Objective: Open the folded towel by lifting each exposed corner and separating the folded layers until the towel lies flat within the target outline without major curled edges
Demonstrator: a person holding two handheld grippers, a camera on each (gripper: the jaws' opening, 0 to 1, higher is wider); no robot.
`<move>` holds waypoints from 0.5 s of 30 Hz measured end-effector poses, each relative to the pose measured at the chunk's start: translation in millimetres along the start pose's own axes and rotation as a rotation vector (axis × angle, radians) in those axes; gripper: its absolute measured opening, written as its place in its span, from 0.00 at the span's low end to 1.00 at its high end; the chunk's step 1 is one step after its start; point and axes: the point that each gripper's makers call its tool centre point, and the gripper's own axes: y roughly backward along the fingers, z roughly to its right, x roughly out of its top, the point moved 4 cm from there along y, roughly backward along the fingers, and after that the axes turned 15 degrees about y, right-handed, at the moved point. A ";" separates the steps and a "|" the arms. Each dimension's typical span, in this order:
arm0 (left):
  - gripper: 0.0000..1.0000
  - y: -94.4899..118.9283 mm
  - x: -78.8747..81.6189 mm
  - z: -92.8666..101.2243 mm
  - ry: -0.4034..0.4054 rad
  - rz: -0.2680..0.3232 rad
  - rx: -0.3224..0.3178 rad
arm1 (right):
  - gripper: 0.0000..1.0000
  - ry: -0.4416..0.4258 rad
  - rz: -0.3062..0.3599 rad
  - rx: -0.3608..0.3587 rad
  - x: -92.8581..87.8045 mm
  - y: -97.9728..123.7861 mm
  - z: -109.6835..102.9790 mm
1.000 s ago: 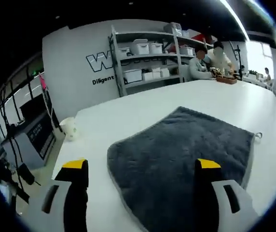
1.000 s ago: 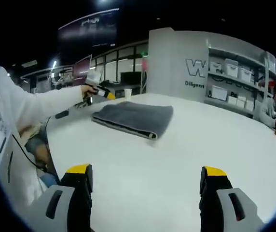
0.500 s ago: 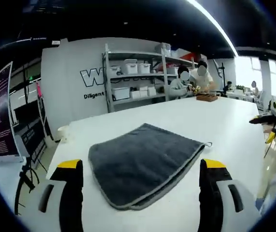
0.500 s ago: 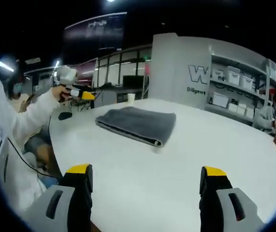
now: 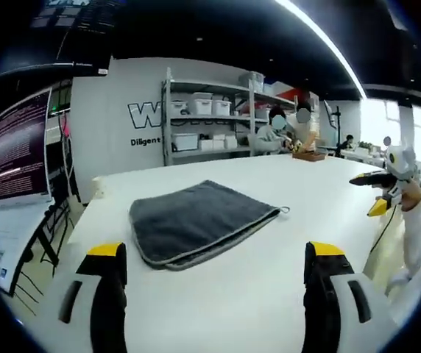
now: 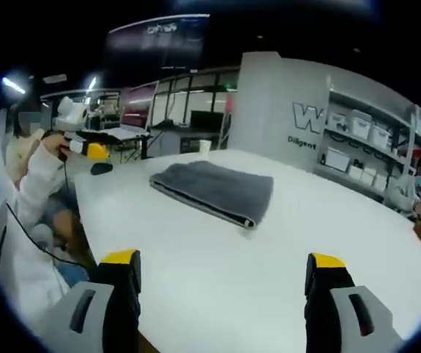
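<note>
Towel (image 5: pixel 196 220) at 12 o'clock still folded, nothing unfolded yet; left gripper (image 5: pixel 210 268) and right gripper (image 6: pixel 221 276) held wide apart, empty.

1 folded grey towel (image 5: pixel 196 220); 1 white table (image 5: pixel 269 257); 1 shelving unit (image 5: pixel 218 118); 2 grippers: left gripper (image 5: pixel 214 254), right gripper (image 6: pixel 221 261).

Support surface: white table (image 5: pixel 218 287), wide, smooth top.
Item 1: grey towel (image 5: pixel 196 220), folded in layers, lying flat near the table's far left corner; small loop tag at one corner.
Item 2: white cup (image 6: pixel 204 146), upright at the far edge, beyond the towel.
</note>
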 end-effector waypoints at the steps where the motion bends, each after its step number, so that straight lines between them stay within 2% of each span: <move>1: 1.00 2.2 -1.3 -0.2 0.001 0.000 -0.007 | 0.92 0.006 -0.003 -0.001 1.8 0.5 -0.7; 5: 1.00 4.3 -9.6 -1.4 0.012 -0.004 -0.024 | 0.92 0.035 -0.028 0.012 6.8 0.4 -4.9; 7: 1.00 4.2 -14.7 -4.5 0.020 -0.008 -0.024 | 0.92 0.066 -0.062 0.032 8.9 -1.9 -7.5; 10: 1.00 3.0 -15.5 -9.0 0.028 -0.007 -0.023 | 0.90 0.087 -0.086 0.063 16.6 -8.7 -9.6; 15: 1.00 5.7 -16.5 -10.1 0.011 -0.025 -0.025 | 0.90 0.087 -0.013 0.121 47.0 -25.8 -12.7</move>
